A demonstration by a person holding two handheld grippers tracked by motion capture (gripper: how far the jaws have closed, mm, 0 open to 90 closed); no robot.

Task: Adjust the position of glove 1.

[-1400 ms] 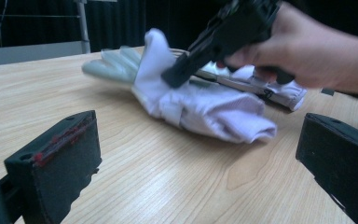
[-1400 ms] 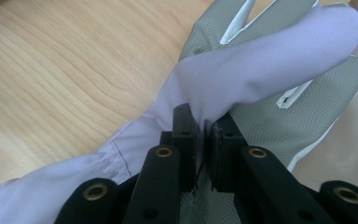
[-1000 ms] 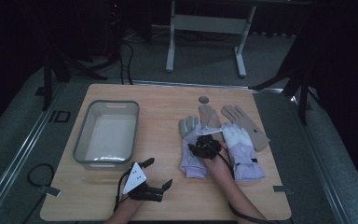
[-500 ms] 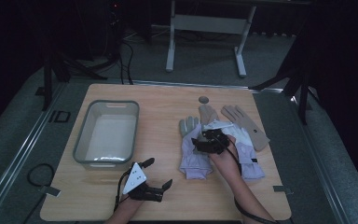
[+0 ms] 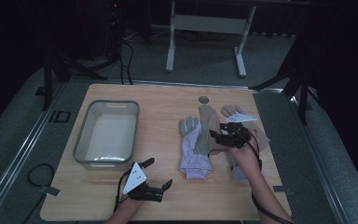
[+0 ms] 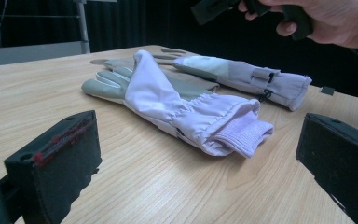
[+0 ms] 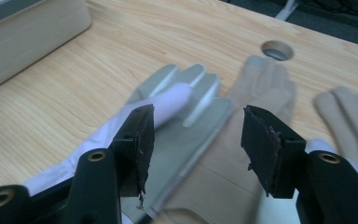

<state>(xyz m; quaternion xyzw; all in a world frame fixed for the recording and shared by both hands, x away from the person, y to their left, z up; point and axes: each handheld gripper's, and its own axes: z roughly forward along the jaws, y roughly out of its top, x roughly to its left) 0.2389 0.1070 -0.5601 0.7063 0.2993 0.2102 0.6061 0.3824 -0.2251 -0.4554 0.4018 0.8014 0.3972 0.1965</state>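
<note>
Lilac glove (image 5: 195, 151) beside open right gripper (image 5: 220, 134)

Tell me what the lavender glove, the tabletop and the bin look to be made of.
Lavender glove: thin woven fabric, matte, with a gathered wrist and ribbed knit cuff; the grey-green palm looks like leather or synthetic, hard to say. Tabletop: wood or wood-look laminate, pale with visible grain, satin sheen. Bin: probably plastic, grey rim, smooth translucent-looking walls.

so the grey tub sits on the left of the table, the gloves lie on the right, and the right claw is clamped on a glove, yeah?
Not quite. The right claw is open and raised above the gloves, gripping nothing, as the right gripper view shows. The grey tub on the left and the gloves on the right are correct.
</note>
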